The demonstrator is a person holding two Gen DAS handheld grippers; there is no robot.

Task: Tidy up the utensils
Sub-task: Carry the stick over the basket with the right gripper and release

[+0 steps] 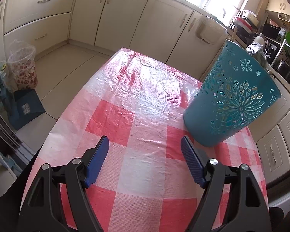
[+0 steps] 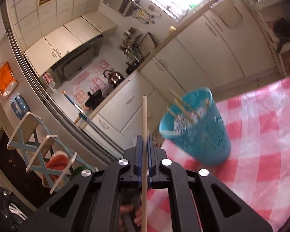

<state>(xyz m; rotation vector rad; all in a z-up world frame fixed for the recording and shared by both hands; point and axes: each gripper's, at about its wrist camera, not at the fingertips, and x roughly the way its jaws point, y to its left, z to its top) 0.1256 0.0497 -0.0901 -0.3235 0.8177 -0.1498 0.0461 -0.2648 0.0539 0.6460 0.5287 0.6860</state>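
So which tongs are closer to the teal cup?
Left. Its open tongs sit beside the cup; the right tongs, shut on a chopstick, are farther back.

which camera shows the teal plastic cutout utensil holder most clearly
The left wrist view: the teal plastic cutout utensil holder is sharp there, its flower cutouts distinct, standing on the red-checked tablecloth. The right wrist view blurs it but looks into its mouth, showing wooden sticks inside.

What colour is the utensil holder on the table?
Teal, with cut-out flower patterns in its wall; the utensil holder shows best in the left wrist view.
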